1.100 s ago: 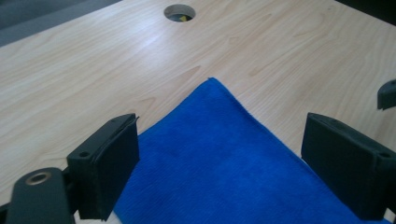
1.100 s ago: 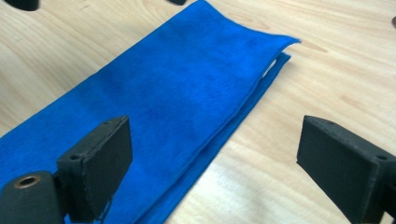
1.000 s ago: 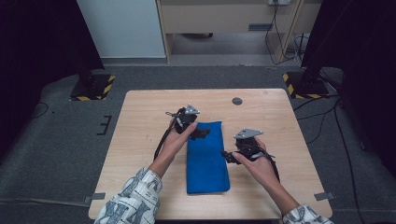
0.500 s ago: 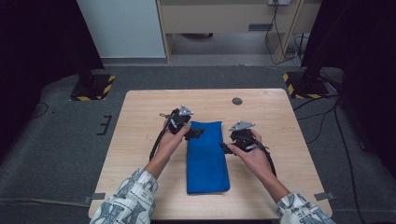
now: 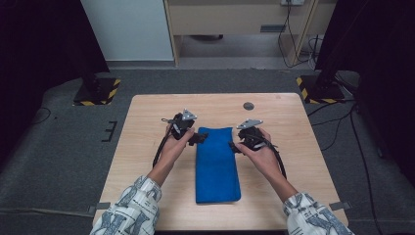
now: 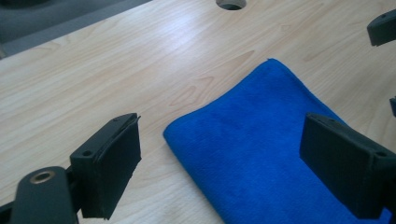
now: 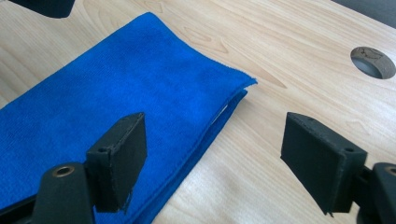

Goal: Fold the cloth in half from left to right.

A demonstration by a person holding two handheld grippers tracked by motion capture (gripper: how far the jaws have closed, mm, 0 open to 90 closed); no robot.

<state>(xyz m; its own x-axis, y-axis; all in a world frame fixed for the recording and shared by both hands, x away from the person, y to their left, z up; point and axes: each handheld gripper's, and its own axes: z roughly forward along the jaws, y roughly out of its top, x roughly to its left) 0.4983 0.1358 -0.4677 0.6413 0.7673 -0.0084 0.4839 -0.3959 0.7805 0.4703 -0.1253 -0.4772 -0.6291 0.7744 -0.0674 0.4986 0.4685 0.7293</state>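
Note:
A folded blue cloth (image 5: 217, 164) lies lengthwise on the wooden table (image 5: 147, 122), its short far edge between my two grippers. My left gripper (image 5: 198, 138) hovers at the cloth's far left corner, open, with nothing between its jaws. In the left gripper view that gripper (image 6: 233, 172) straddles the corner of the blue cloth (image 6: 271, 154). My right gripper (image 5: 234, 146) is open at the far right corner. In the right gripper view the same gripper (image 7: 224, 158) frames the layered edge of the cloth (image 7: 121, 93), and the folded layers show there.
A round cable hole (image 5: 248, 105) sits in the table near its far edge, also seen as a hole (image 7: 372, 61) in the right gripper view. Dark floor surrounds the table, with stands with yellow-black bases (image 5: 98, 93) at the far left and right.
Both grippers have moved toward the far end of the cloth over the last second, the right one farther. The cloth has not moved.

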